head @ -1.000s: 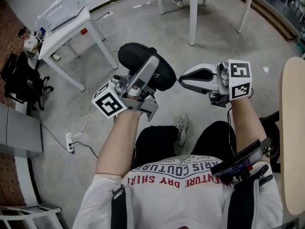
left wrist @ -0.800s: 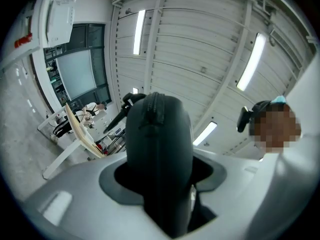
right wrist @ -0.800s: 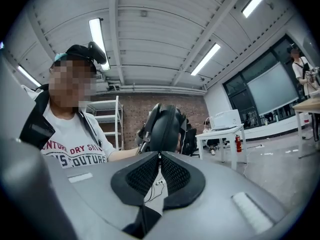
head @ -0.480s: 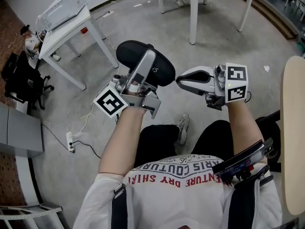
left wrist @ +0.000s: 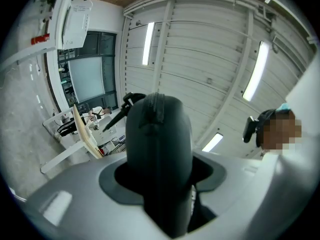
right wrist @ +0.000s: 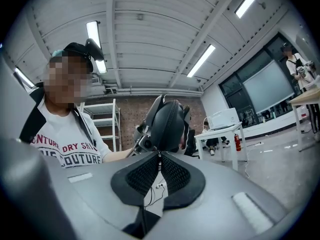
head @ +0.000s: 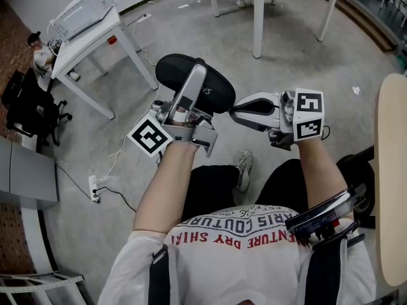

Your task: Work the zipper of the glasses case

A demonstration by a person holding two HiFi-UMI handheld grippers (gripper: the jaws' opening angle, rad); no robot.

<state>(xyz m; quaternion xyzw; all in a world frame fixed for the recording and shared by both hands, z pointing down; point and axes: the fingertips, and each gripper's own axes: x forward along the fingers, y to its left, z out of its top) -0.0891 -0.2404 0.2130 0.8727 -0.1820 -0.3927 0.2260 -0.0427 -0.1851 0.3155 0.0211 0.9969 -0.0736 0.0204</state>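
A bare concrete floor (head: pixel 286 68) spreads below the seated person, with a white tabletop (head: pixel 92 43) at the far left carrying a pale box (head: pixel 81 11), well apart from the work. The black glasses case (head: pixel 170 72) rests on no surface. It is held in the air above the person's knees, clamped by the left claw (head: pixel 198 76), whose jaws close across its middle from one broad face to the other. The case looks like a light, semi-rigid shell with a cloth-like skin. I judge it will take a firm squeeze on its broad faces without crushing, yet could twist in the grip if the zipper drags. A hold at mid-body leaves both rounded ends and the seam free. Its long axis runs across the head view, from far left toward near right. The left gripper view shows it end-on, with a seam line running up the narrow edge that faces the camera. The case's right-hand end points at the right claw (head: pixel 233 111), which aims leftward at it, jaws pinched almost together and tips right at the seam. Whether a zipper tab sits between those tips is too small to tell. That tab is the place to take hold. It is probably small and slick, and I judge a pull along the seam will serve better than one away from it.
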